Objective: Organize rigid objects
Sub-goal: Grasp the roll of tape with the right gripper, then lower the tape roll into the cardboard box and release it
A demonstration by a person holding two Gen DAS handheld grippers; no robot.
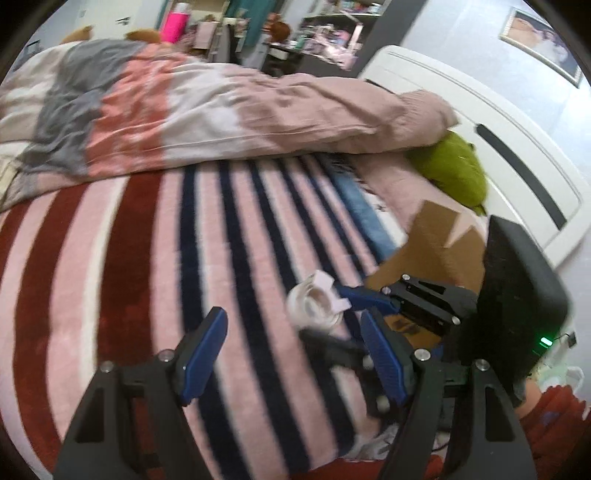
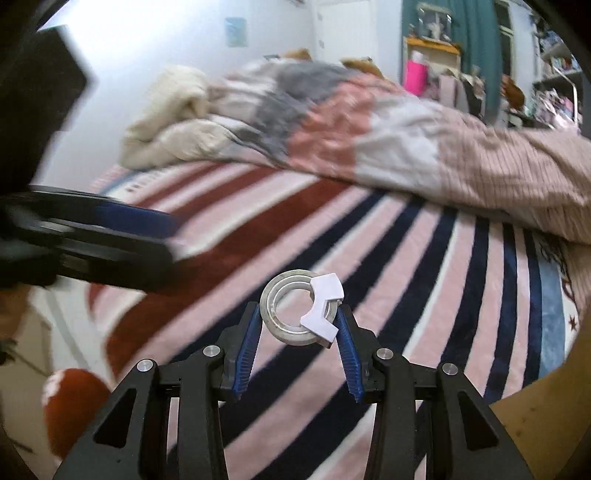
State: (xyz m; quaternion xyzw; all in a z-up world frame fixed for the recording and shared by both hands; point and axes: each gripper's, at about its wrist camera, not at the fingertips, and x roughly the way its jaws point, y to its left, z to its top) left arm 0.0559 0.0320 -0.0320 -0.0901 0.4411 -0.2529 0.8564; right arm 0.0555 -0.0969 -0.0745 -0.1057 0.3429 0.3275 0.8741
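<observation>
A clear tape roll with a white paper tab hangs above the striped blanket, and my right gripper is shut on it, blue pads pressing on both sides of the ring. In the left wrist view the same tape roll shows blurred at the tips of the right gripper, which comes in from the right. My left gripper stands open over the blanket with nothing between its fingers. It appears blurred at the left edge of the right wrist view as the left gripper.
A rumpled pink and grey quilt lies across the far half of the bed. A cardboard box sits at the right, and behind it a green plush rests against a white headboard. Cluttered shelves stand beyond the bed.
</observation>
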